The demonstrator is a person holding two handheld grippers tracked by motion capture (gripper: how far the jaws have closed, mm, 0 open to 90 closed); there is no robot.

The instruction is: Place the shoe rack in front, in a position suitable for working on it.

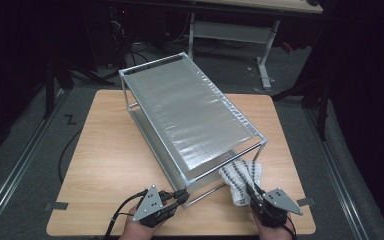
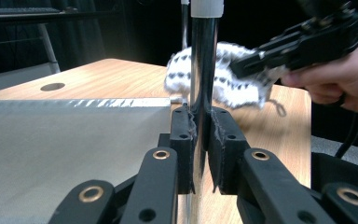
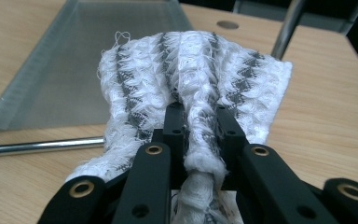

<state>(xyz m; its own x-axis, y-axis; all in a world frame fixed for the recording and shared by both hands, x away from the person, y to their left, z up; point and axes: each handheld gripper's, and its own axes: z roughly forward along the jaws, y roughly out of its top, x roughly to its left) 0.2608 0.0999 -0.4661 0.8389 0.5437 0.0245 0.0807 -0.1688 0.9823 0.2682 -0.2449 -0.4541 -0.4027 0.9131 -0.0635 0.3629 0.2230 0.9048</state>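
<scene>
Table (image 1: 110, 150): one, wooden top, with one round cable hole at a far corner, seen in the left gripper view.

Wire shelf rack (image 1: 185, 110): one, two-tiered, chrome frame with mesh decks, standing diagonally across the table, its near corner toward the near edge.

Corner post (image 2: 203, 70): one of the rack's uprights, at the near corner. Left gripper (image 2: 200, 135) has its jaws clamped tight on this post, pads pressing it from both sides. Judged purpose: to steady the rack so it does not slide or tip while the other hand works at it.

Striped cloth (image 3: 191, 88): one, white woven fabric with grey zigzag stripes, frayed at the edges. It lies bunched at the rack's near right corner, just by the lower rail (image 3: 42, 147), close to the near edge of the table; whether it rests on the tabletop I cannot tell. Right gripper (image 3: 198, 135) has its jaws nearly closed, pinching a gathered fold of the cloth's near end. Judged purpose: a firm pinch on the bunched fold lets the cloth be carried as one piece, probably toward a rack deck.

Grippers: two. Hands: two, at the near edge.
</scene>
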